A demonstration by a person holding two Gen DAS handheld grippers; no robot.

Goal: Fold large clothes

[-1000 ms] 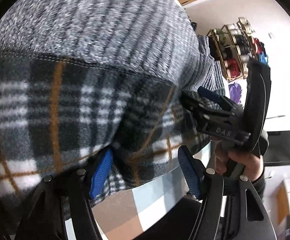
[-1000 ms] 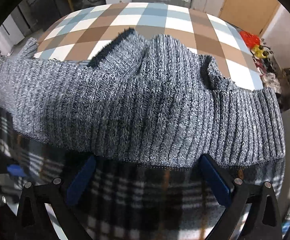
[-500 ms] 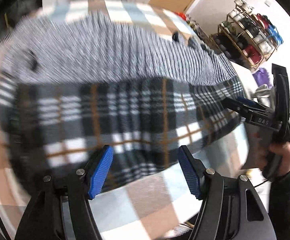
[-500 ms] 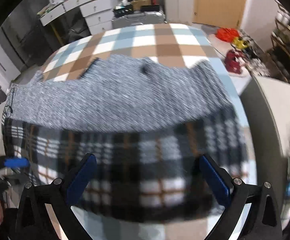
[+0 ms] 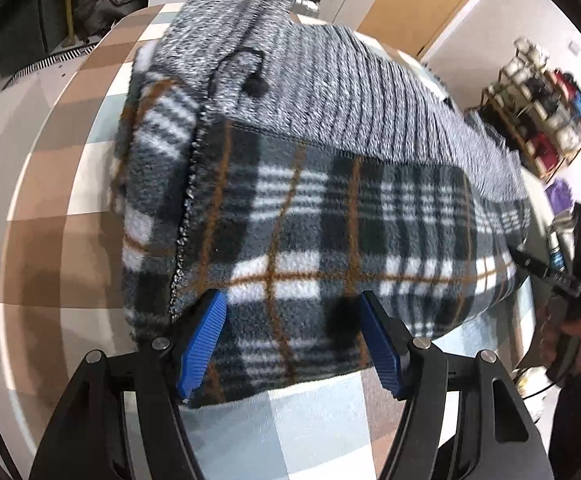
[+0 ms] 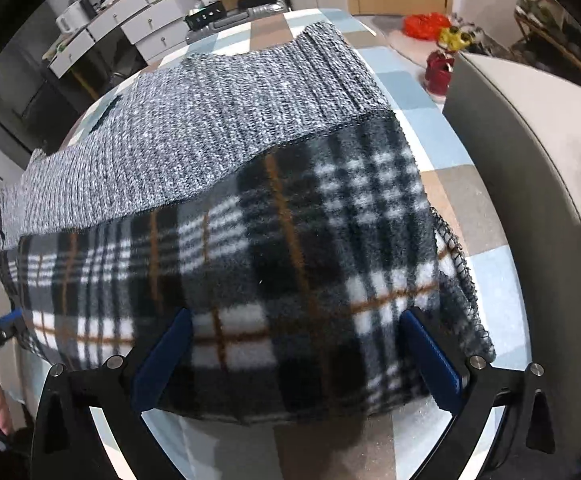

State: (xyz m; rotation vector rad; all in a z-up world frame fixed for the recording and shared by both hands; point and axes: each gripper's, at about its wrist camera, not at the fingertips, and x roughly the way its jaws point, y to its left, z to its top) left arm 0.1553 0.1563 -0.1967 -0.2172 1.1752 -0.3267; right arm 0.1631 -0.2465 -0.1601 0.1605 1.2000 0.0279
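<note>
Above the folded garment point(image 5: 330, 220), both hand-held grippers point(image 5: 292, 340) point(image 6: 296, 356) tilt steeply downward, jaws spread wide, gripping nothing.

Shelf point(image 5: 546, 120) contents blurred, indistinct

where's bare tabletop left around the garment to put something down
Bare checked tabletop runs along the garment's left edge in the left wrist view, and a strip lies between its near hem and the left gripper. On the right, bare cloth borders the plaid side. The middle is fully covered.
</note>
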